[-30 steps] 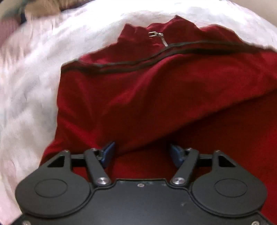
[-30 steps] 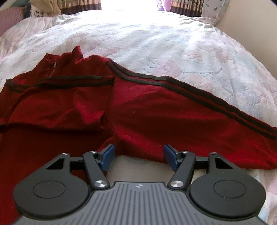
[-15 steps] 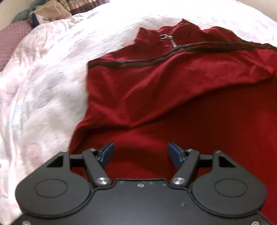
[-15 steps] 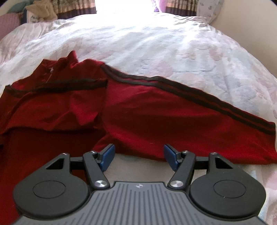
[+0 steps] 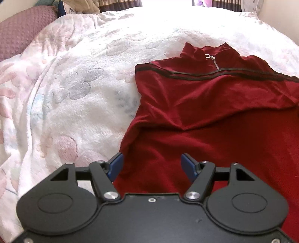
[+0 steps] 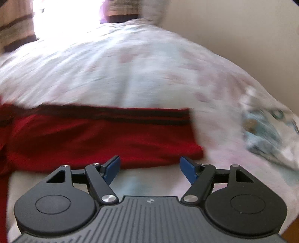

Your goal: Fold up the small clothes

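A dark red zip-neck top (image 5: 214, 115) with black stripes lies spread on a white flowered bedspread (image 5: 74, 89), one sleeve folded across its chest. My left gripper (image 5: 152, 165) hovers open over the top's left side edge, nothing between its blue pads. In the blurred right wrist view the other sleeve (image 6: 104, 134) stretches across, its cuff end at the right. My right gripper (image 6: 149, 169) hangs just in front of that sleeve's lower edge near the cuff. Its jaws are opening, with nothing between them.
A mauve waffle-knit pillow (image 5: 20, 31) and bundled clothes (image 5: 80, 5) sit at the bed's far left. Curtains (image 6: 16, 24) and a bright window stand behind the bed. A cream wall (image 6: 243, 33) borders the right side, and a patterned cloth (image 6: 265, 129) lies at the right edge.
My left gripper has drawn back and left, from over the top's body to its side edge. My right gripper has swept right along the sleeve towards the cuff, its jaws slightly wider.
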